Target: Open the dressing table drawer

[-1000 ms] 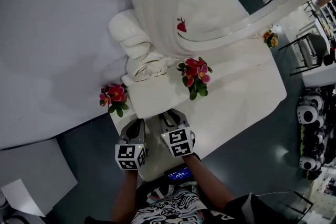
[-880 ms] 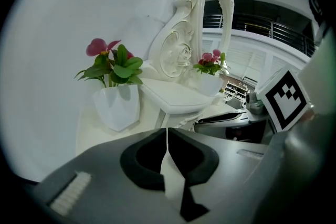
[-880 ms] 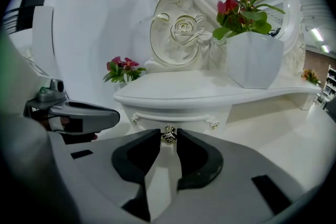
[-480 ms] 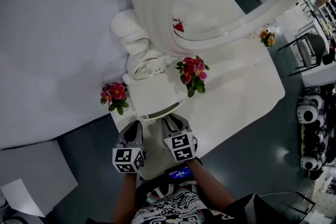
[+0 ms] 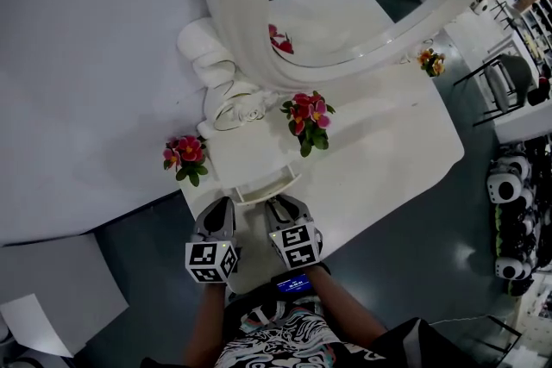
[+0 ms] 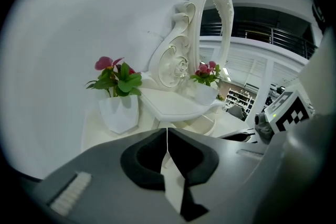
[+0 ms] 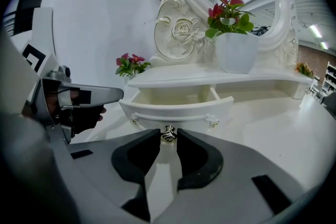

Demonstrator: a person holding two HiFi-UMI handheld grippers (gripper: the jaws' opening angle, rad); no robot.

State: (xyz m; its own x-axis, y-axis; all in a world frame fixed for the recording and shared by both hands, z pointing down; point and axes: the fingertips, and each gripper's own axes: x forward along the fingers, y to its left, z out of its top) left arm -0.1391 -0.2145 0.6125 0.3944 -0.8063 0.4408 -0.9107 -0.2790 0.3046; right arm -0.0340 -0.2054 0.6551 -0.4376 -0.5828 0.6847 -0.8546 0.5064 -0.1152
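The white dressing table (image 5: pixel 392 146) has a small curved drawer (image 5: pixel 267 186) under its raised shelf. The drawer stands partly pulled out, and its pale inside shows in the right gripper view (image 7: pixel 176 96). My right gripper (image 7: pixel 168 134) is shut on the drawer's small metal knob (image 7: pixel 168 134) at the middle of the drawer front (image 7: pixel 181 110). In the head view the right gripper (image 5: pixel 280 204) sits right at the drawer's front. Beside it on the left, my left gripper (image 5: pixel 220 208) hangs apart from the drawer. Its jaws (image 6: pixel 167 132) are shut with nothing between them.
A potted red flower (image 5: pixel 185 158) stands left of the drawer and another (image 5: pixel 304 116) on the shelf above it. Behind rises the big oval mirror (image 5: pixel 345 4) with its carved white frame (image 7: pixel 178 29). A white wall (image 5: pixel 86 56) lies to the left, with dark floor around.
The drawer has slid out toward me, from nearly closed to partly open. My right gripper has come back with the knob in it. The left gripper has barely moved.
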